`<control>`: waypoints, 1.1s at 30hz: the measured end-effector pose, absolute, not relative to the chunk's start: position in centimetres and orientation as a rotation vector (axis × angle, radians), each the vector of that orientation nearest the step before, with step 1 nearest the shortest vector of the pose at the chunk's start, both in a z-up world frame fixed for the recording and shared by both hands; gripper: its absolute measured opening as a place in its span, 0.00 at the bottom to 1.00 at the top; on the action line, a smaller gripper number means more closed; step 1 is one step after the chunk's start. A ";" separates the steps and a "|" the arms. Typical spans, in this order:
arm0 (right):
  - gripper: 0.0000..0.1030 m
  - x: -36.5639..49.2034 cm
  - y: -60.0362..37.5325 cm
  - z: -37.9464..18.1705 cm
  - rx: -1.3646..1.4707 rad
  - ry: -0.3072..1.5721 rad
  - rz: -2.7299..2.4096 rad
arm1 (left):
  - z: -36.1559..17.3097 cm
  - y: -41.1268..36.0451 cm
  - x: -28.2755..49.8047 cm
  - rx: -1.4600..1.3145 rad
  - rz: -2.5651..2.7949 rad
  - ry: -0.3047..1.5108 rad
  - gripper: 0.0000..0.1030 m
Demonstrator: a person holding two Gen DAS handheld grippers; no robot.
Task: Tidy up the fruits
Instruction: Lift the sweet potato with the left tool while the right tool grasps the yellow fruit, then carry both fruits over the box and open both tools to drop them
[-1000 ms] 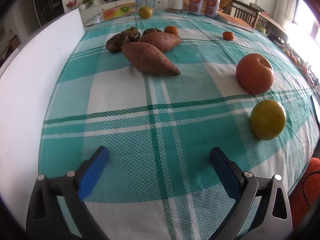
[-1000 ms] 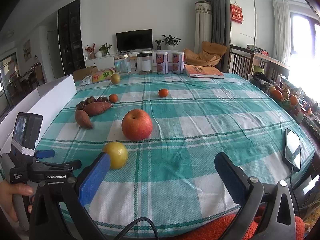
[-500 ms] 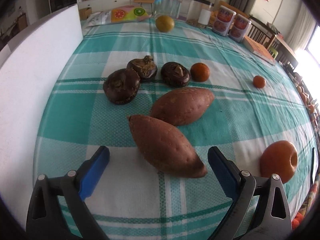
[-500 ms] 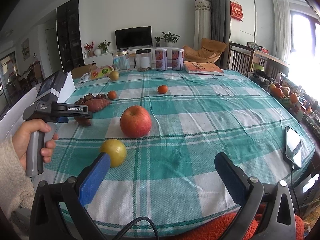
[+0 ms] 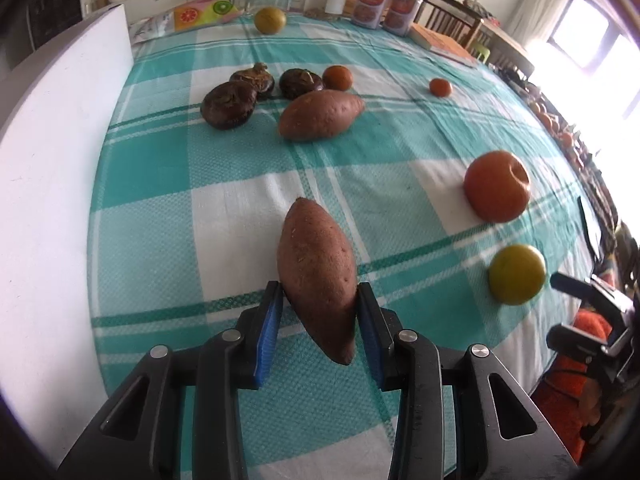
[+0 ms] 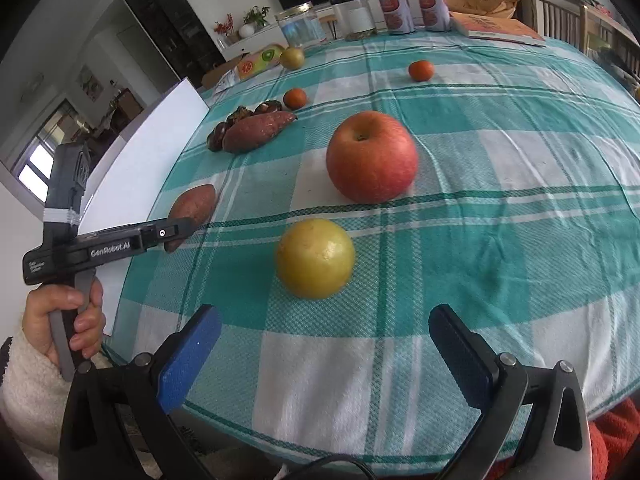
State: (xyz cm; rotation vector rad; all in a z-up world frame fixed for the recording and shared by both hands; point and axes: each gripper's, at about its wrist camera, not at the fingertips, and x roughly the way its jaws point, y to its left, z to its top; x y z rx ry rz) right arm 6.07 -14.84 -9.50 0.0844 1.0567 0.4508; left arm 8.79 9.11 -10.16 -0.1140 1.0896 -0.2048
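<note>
My left gripper [image 5: 320, 296] has its jaws closing on a reddish sweet potato [image 5: 316, 268], with both blue pads pressed against its sides. The potato's far tip points away over the checked cloth. In the right wrist view the same potato [image 6: 192, 208] sticks out of the left gripper [image 6: 180, 232], which a hand holds near the table's left edge. My right gripper [image 6: 326, 320] stands open and empty, just short of a yellow round fruit [image 6: 316, 258]. Behind that fruit sits a red apple [image 6: 372, 156]. A second sweet potato [image 5: 320, 116] lies farther back.
Three dark brown lumps [image 5: 228, 106] and a small orange [image 5: 337, 77] lie by the second potato, with another small orange [image 5: 440, 87] to the right. A white board [image 5: 52, 160] stands along the left. Jars and cans [image 5: 374, 8] line the far edge. A phone [image 5: 590, 224] lies at the right.
My left gripper went from wide open to shut on the nearer sweet potato and drew it away from the other one. The right gripper tilted down and came closer to the yellow fruit.
</note>
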 end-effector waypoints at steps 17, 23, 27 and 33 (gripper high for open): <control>0.47 5.9 -13.9 -9.4 0.181 1.056 0.495 | -8.3 8.3 6.6 -0.218 -0.246 1.013 0.41; 0.47 5.5 -9.5 -5.6 0.182 1.024 0.640 | -0.7 13.0 1.5 -0.406 -0.273 0.868 0.41; 0.47 5.5 -2.4 -1.4 0.121 0.977 0.819 | 3.9 19.0 -1.2 -0.416 -0.142 0.745 0.41; 0.47 4.4 10.0 1.1 0.035 0.954 1.070 | 2.1 29.4 -3.4 -0.428 0.209 0.747 0.41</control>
